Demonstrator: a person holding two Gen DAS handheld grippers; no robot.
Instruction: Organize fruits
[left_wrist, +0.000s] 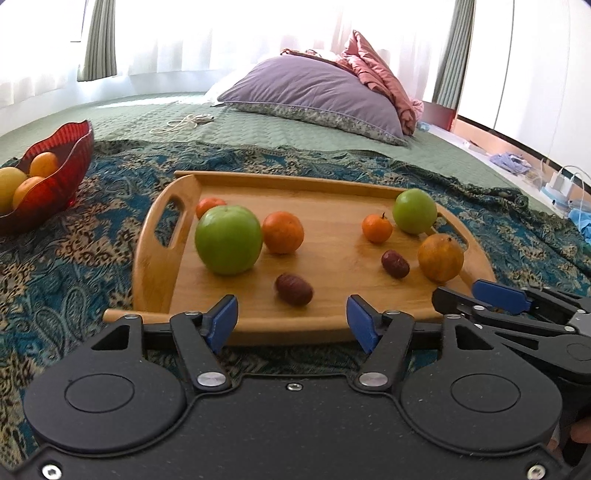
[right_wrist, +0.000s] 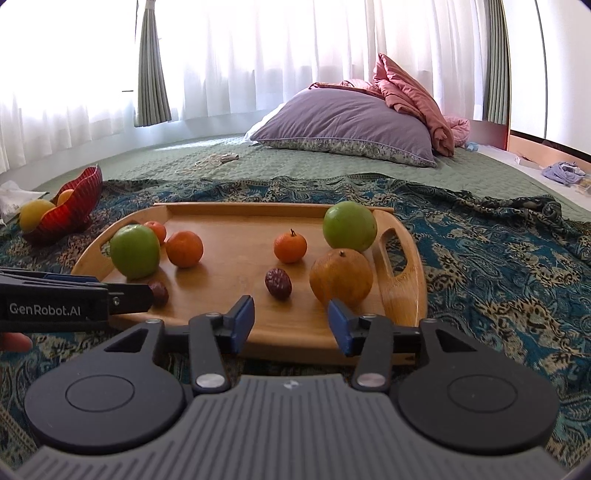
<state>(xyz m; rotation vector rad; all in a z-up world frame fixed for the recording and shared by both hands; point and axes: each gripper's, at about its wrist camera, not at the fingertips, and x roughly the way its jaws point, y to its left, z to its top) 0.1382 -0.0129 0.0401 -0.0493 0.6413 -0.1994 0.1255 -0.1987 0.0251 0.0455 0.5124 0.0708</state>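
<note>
Left wrist view: my left gripper (left_wrist: 291, 319) and right gripper (right_wrist: 291, 321) gape empty before the wooden tray (left_wrist: 332, 192); next, pick one fruit.

A purple pillow (left_wrist: 317, 98) (pink quilt (left_wrist: 373, 70) behind) lies on the bed.

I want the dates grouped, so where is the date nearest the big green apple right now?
In the left wrist view, that date lies on the wooden tray near its front edge, just right of the big green apple and just beyond the open left gripper.

Black left gripper (left_wrist: 291, 319) and grey-ribbed right gripper (right_wrist: 291, 319), blue-padded fingers (left_wrist: 221, 323), silver screws, "GenRobot.AI" marking.
</note>
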